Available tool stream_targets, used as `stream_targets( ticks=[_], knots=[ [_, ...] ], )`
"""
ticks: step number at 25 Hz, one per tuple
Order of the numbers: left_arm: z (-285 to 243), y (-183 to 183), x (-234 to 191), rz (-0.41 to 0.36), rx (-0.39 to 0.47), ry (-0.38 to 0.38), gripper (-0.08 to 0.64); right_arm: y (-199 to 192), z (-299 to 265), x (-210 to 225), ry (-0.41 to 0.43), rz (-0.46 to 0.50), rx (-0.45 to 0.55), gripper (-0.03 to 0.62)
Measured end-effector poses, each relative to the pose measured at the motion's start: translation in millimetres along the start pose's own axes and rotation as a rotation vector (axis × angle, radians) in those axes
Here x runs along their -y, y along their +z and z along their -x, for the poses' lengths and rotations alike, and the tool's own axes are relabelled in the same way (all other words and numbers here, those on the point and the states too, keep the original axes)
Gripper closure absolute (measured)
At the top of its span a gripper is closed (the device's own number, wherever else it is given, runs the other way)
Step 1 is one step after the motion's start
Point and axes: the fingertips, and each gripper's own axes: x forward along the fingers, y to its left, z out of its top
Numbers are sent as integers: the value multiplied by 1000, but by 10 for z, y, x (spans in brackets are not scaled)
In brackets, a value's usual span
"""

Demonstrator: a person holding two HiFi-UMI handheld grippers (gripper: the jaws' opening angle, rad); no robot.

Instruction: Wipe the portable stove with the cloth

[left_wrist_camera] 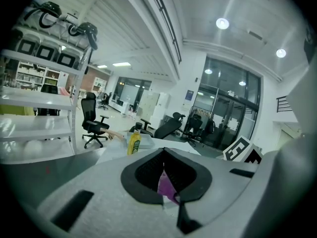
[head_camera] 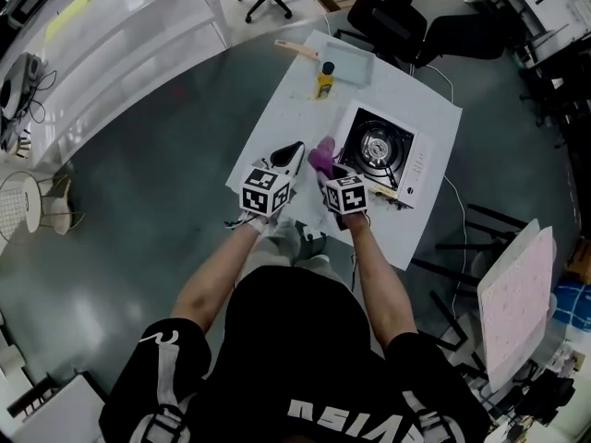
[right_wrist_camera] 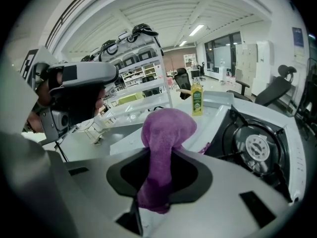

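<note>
**Cloth bunched at the stove's left edge**

The right gripper (right_wrist_camera: 157, 158) clamps the purple cloth (right_wrist_camera: 166, 130), which stands lengthwise along its jaws, its rounded end toward the portable stove (head_camera: 413, 168). The stove's long axis crosses the white table (head_camera: 277, 118). The left gripper (left_wrist_camera: 164, 155) pinches a purple sliver.

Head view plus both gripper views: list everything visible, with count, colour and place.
table: one, white, centre of the head view.
portable stove: one, white with a black burner well, on the table's right side.
cloth: one, purple, beside the stove's left edge.
bottle: one, yellow with a black cap, on the table's far part.
tray: one, white, beside the bottle.
office chairs: at least two, black, beyond the table.
shelving: one, white, at the left.
right tool: one, pale grey, shut on the cloth.
left tool: one, pale grey, jaws together, with a purple sliver between them.
</note>
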Motion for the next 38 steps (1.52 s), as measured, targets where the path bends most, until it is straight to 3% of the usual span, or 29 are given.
stream_targets(
  ticks=[9,18,26,38],
  knots=[
    [484,-182,187,36,32,67,554,-245,406,-181,1,32,14,488],
    [570,-157,508,26,71,61,554,-152,869,-150,-24,70,89,488],
    [221,139,820,-37,75,6,554,69,1262,445,-102,23,173,488],
    [-863,743,1131,-132,42,-166,554,576,1681,1620,-272,-81,261,488]
  ],
)
